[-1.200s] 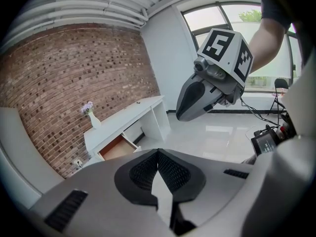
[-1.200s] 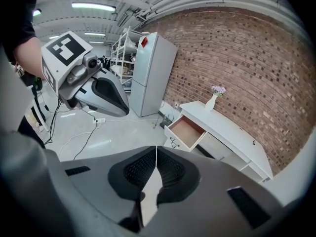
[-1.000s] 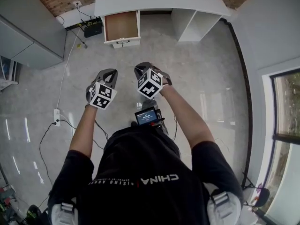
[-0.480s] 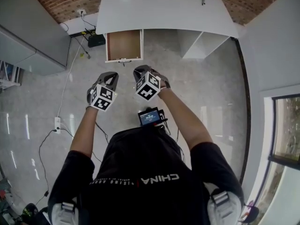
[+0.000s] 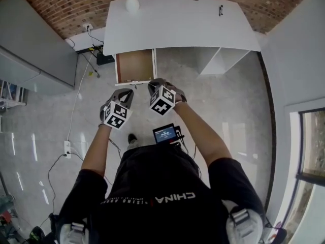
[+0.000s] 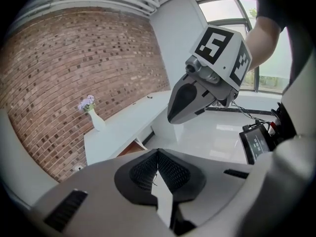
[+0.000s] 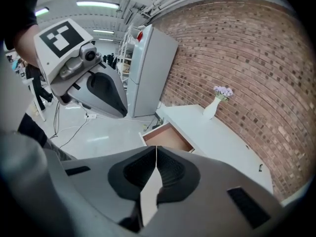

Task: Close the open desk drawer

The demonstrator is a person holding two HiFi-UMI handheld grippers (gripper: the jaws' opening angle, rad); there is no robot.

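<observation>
Red brick wall (image 5: 66, 4), pale floor (image 5: 228, 100) (glossy, reflective), grey cabinet (image 5: 35, 50), window (image 5: 311, 141)

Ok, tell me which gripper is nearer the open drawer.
Right, narrowly, by the head view. The right gripper is at a front corner of the open drawer; the left gripper hangs just short of its front panel.

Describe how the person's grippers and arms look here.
The left gripper and right gripper share grey tapered shells, black ribbed pads and a white cube with black square markers each. The person wears a black short-sleeved shirt.
</observation>
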